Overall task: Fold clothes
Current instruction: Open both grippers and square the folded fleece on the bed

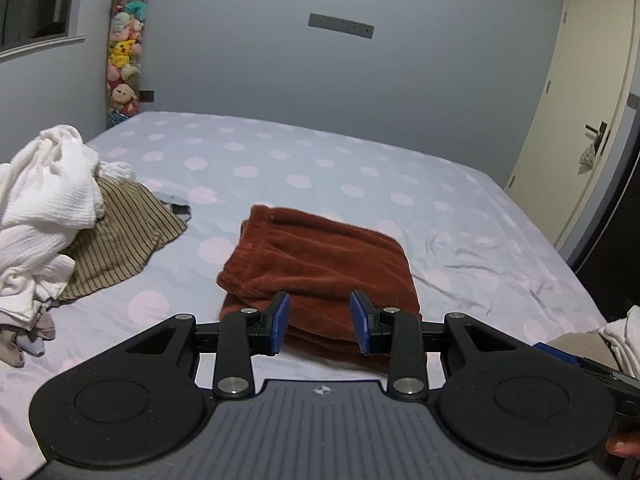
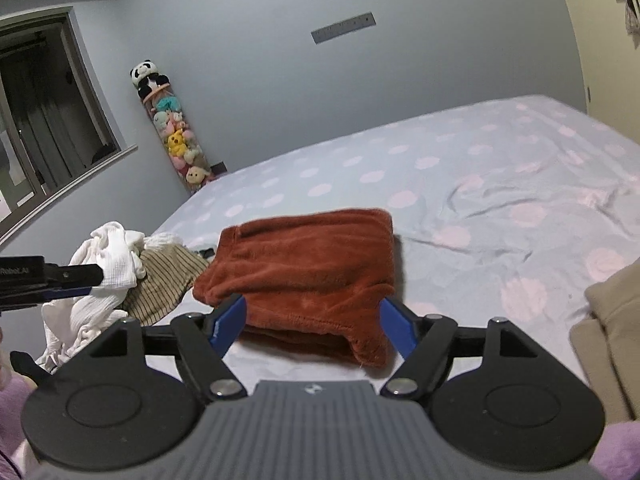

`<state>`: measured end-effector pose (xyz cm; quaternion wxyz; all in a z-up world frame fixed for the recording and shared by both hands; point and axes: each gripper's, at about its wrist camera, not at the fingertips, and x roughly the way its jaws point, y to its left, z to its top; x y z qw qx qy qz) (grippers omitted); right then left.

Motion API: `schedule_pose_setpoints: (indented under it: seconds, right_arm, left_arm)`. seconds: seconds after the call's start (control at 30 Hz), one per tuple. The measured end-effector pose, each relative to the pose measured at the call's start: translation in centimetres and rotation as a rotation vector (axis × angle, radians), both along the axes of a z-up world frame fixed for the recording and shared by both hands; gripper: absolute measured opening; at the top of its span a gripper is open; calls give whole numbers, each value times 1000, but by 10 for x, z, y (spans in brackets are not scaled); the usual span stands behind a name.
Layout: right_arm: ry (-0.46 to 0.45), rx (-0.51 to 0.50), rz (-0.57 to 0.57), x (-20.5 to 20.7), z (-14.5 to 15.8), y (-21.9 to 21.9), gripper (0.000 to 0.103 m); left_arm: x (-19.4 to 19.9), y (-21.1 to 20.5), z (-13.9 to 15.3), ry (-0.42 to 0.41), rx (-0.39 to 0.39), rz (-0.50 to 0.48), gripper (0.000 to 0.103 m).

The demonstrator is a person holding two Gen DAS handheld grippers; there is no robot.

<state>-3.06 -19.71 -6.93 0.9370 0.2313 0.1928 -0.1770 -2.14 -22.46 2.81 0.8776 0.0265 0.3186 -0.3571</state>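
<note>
A rust-brown fleece garment (image 1: pixel 320 268) lies folded into a thick rectangle on the bed (image 1: pixel 320 168); it also shows in the right wrist view (image 2: pixel 304 272). My left gripper (image 1: pixel 322 322) is open and empty, hovering over the garment's near edge. My right gripper (image 2: pixel 312 322) is open, its blue pads (image 2: pixel 230 320) spread either side of the garment's near edge without clamping it. The left gripper's body shows at the left of the right wrist view (image 2: pixel 48 276).
A heap of unfolded white (image 1: pixel 44 208) and striped tan clothes (image 1: pixel 120 240) lies at the bed's left. Folded beige clothes (image 2: pixel 612 328) sit at the right. A column of plush toys (image 1: pixel 124 60) stands in the corner. A door (image 1: pixel 580 120) is at the right.
</note>
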Motion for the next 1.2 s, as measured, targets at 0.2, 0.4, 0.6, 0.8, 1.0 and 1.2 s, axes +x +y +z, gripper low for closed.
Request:
schedule_pose_setpoints:
  seconds: [0.2, 0.4, 0.6, 0.8, 1.0, 1.2]
  right_arm:
    - [-22, -32, 7, -10, 14, 7, 77]
    - [-40, -54, 3, -14, 25, 13, 78]
    - [-24, -77, 7, -9, 31, 17, 78]
    - [24, -115, 14, 10, 37, 19, 78]
    - [76, -129, 27, 41, 37, 13, 78]
    - [154, -129, 27, 79, 25, -4, 81]
  left_arm:
    - [-4, 8, 23, -10, -53, 13, 31]
    - [-13, 1, 34, -32, -73, -33, 33]
    - [-16, -8, 28, 7, -83, -104, 33]
    - [-9, -13, 21, 23, -78, -133, 36]
    - [20, -20, 13, 42, -62, -141, 38]
    - [81, -24, -5, 68, -20, -118, 43]
